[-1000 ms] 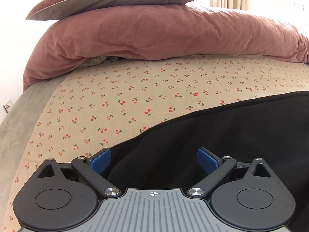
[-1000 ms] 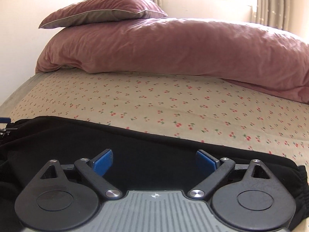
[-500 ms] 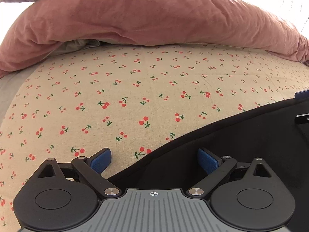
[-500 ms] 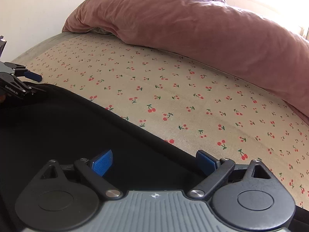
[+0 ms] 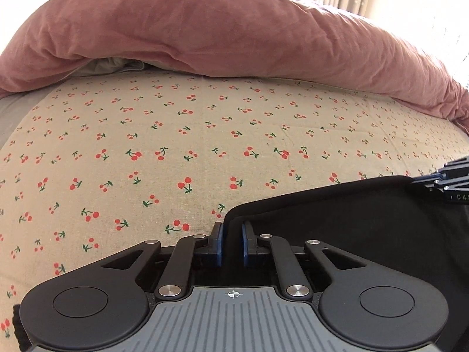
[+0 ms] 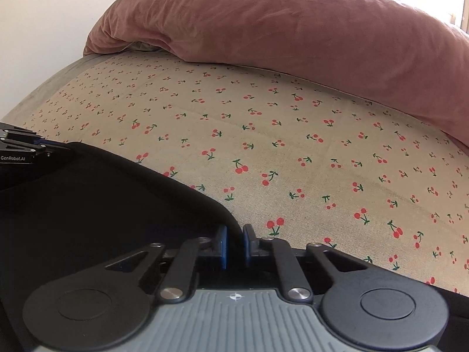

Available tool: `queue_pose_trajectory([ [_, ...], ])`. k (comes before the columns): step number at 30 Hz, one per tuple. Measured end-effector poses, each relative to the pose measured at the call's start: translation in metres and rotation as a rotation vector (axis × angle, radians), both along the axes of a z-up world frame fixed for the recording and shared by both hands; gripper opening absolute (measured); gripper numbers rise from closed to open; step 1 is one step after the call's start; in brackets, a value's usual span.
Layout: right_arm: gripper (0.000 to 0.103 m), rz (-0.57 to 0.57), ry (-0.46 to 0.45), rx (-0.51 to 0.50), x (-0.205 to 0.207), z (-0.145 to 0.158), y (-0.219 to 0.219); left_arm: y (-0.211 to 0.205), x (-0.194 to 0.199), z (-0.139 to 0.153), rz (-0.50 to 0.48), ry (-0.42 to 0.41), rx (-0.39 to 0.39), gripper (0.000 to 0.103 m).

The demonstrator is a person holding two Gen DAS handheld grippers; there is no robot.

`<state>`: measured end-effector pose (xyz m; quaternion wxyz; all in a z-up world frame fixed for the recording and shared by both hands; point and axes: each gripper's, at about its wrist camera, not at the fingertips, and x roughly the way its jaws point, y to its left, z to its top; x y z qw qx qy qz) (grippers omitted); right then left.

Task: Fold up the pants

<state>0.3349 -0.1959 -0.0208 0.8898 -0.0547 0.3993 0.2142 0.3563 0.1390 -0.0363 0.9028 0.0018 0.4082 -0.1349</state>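
Cherry-print sheet [image 5: 205, 135] under black pants [image 5: 351, 220]; pink duvet [image 5: 205, 29] behind.

"GenRobot.AI" is printed in white on the left claw [image 6: 22, 149], seen at the right wrist view's edge

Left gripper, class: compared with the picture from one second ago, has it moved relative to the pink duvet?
Yes. The left gripper has moved toward the pink duvet, and its fingers have just closed onto the black pants edge.
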Motion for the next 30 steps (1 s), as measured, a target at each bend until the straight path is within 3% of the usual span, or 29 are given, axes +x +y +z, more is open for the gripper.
queue_pose_trajectory([
  [7, 0.006, -0.058, -0.09, 0.025, -0.046, 0.043, -0.011, 0.004, -0.042, 0.04, 0.04, -0.078, -0.077, 0.007],
  [15, 0.006, -0.058, -0.184, 0.06, -0.135, 0.087, -0.028, 0.007, -0.12, 0.078, 0.032, -0.13, -0.127, 0.008],
  [22, 0.006, -0.037, -0.181, 0.094, -0.215, 0.082, -0.036, 0.02, -0.199, 0.078, 0.047, -0.11, -0.199, 0.008],
  [30, 0.007, 0.0, -0.122, 0.109, -0.265, 0.051, -0.033, 0.036, -0.266, 0.049, 0.054, -0.078, -0.271, 0.008],
])
